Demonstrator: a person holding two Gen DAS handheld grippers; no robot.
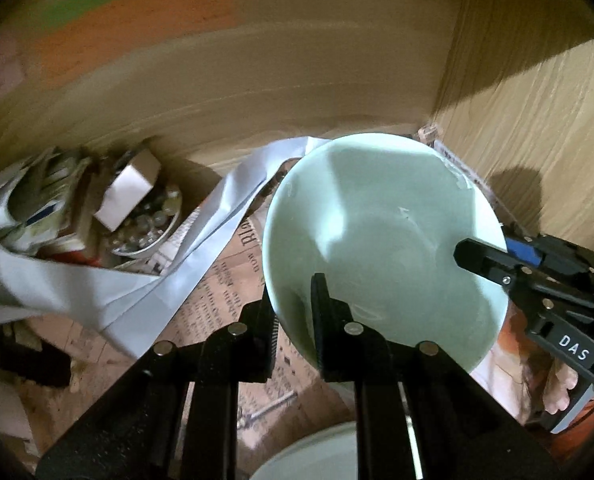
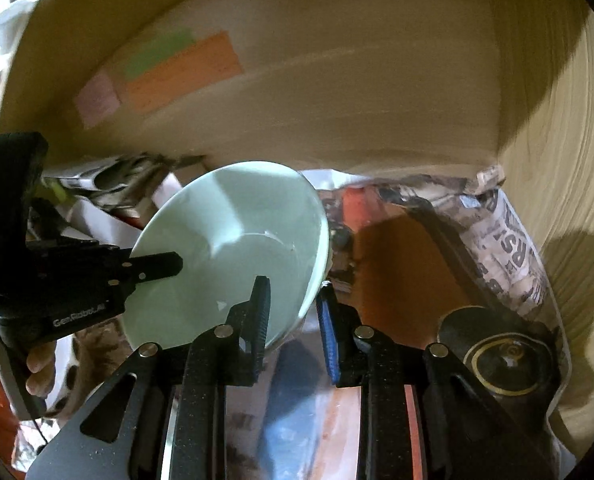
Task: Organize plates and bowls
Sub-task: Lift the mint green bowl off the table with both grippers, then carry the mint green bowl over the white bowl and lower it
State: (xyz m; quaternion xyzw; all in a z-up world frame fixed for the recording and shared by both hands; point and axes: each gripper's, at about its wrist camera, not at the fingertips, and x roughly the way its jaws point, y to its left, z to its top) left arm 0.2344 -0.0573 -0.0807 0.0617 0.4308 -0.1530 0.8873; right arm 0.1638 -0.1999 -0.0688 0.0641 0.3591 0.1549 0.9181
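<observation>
Glaze, smooth and pale green, covers the round bowl point(image 1: 381, 240) seen from the left wrist, above newspaper point(image 1: 217, 300) lining a wood-grain cabinet. Its near rim is pinched by the clenched left claw point(image 1: 295, 320); the right claw point(image 1: 493, 256) is clamped on the rim's right edge.

From the right wrist, the bowl's near rim is gripped between the ribbed black fingers point(image 2: 261, 312), beside a dark round lid point(image 2: 505, 356).

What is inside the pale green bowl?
The pale green bowl holds no food or dish. One finger of the left claw and one of the right claw reach over its rim. What lies under it is covered.
</observation>
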